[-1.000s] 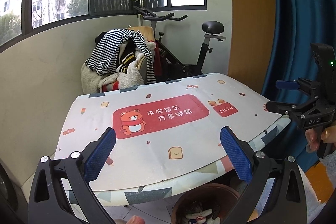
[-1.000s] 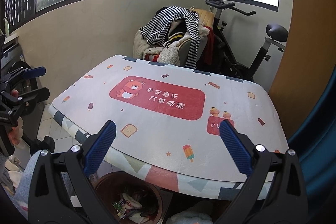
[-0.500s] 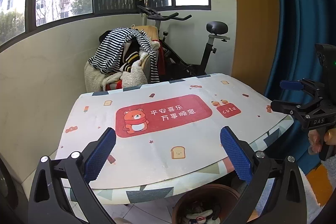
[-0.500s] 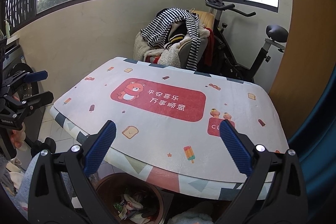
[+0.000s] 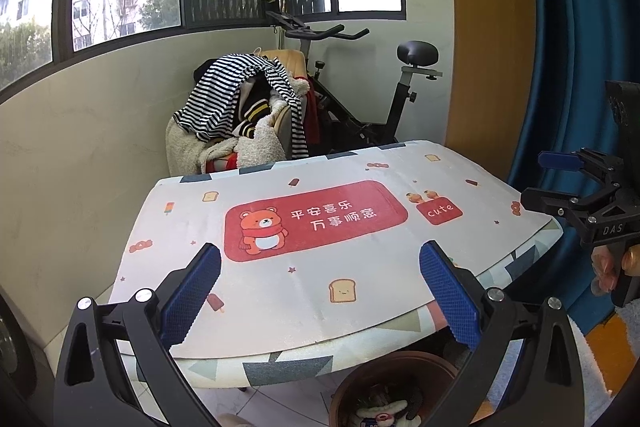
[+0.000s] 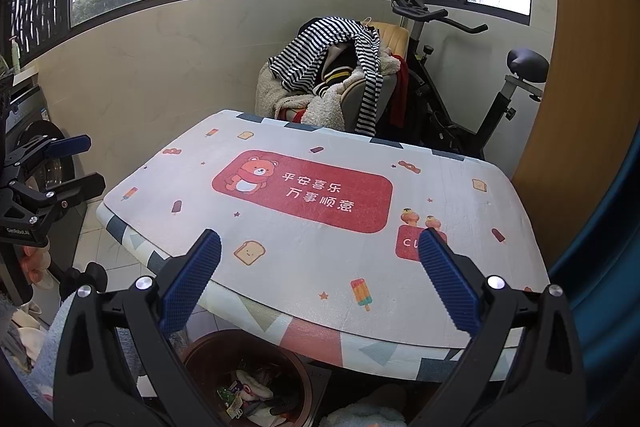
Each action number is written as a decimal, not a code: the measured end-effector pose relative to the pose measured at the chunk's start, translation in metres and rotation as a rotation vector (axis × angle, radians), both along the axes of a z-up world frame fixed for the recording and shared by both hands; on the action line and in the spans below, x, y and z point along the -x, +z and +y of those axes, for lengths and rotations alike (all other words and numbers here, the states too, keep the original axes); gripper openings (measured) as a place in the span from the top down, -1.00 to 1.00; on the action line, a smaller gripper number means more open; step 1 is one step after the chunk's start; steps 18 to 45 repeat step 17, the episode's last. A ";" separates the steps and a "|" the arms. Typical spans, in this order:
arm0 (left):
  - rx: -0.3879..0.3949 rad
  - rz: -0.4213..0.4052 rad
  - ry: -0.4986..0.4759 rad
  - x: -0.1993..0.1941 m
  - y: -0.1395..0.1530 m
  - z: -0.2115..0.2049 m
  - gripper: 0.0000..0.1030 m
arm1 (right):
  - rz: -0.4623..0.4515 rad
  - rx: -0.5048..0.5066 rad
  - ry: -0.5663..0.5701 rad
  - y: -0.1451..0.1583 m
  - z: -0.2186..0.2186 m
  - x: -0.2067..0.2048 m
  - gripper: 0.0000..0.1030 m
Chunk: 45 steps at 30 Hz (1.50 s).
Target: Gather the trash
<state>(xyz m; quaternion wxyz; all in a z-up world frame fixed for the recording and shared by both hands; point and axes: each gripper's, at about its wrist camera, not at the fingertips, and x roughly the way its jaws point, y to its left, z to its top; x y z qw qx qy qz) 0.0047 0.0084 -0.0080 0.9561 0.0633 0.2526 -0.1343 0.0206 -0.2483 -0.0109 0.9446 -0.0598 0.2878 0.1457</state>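
A brown round bin (image 6: 248,379) holding wrappers and other trash stands on the floor under the table's near edge; it also shows in the left wrist view (image 5: 394,387). My left gripper (image 5: 320,287) is open and empty above the table's near edge. My right gripper (image 6: 320,283) is open and empty, also above the near edge. The right gripper shows from the side in the left wrist view (image 5: 560,183), and the left one in the right wrist view (image 6: 76,163). The table (image 6: 460,195) has a printed cloth with a red bear panel; no loose trash shows on it.
A chair piled with striped and fleece clothes (image 5: 244,119) stands behind the table. An exercise bike (image 5: 384,95) is at the back right. A blue curtain (image 5: 572,47) hangs at the right. A washing machine (image 6: 36,143) stands at the left.
Both grippers have drawn back and risen slightly, so the table sits a little lower and farther in view. Both jaws stay open.
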 end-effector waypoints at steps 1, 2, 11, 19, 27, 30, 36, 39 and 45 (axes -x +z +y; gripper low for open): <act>0.000 -0.003 0.003 0.000 0.000 0.000 -0.89 | 0.000 -0.001 0.001 0.001 0.000 0.000 -0.89; 0.000 -0.006 0.005 0.000 0.000 0.000 -0.89 | -0.001 -0.001 0.001 0.001 0.001 0.001 -0.89; -0.001 0.002 0.016 0.000 0.000 0.001 -0.89 | -0.003 0.000 0.003 0.003 0.002 0.002 -0.89; -0.018 0.001 0.033 0.000 0.000 0.000 -0.89 | -0.004 -0.001 0.003 0.003 0.002 0.002 -0.89; -0.018 0.001 0.033 0.000 0.000 0.000 -0.89 | -0.004 -0.001 0.003 0.003 0.002 0.002 -0.89; -0.018 0.001 0.033 0.000 0.000 0.000 -0.89 | -0.004 -0.001 0.003 0.003 0.002 0.002 -0.89; -0.018 0.001 0.033 0.000 0.000 0.000 -0.89 | -0.004 -0.001 0.003 0.003 0.002 0.002 -0.89; -0.018 0.001 0.033 0.000 0.000 0.000 -0.89 | -0.004 -0.001 0.003 0.003 0.002 0.002 -0.89; -0.018 0.001 0.033 0.000 0.000 0.000 -0.89 | -0.004 -0.001 0.003 0.003 0.002 0.002 -0.89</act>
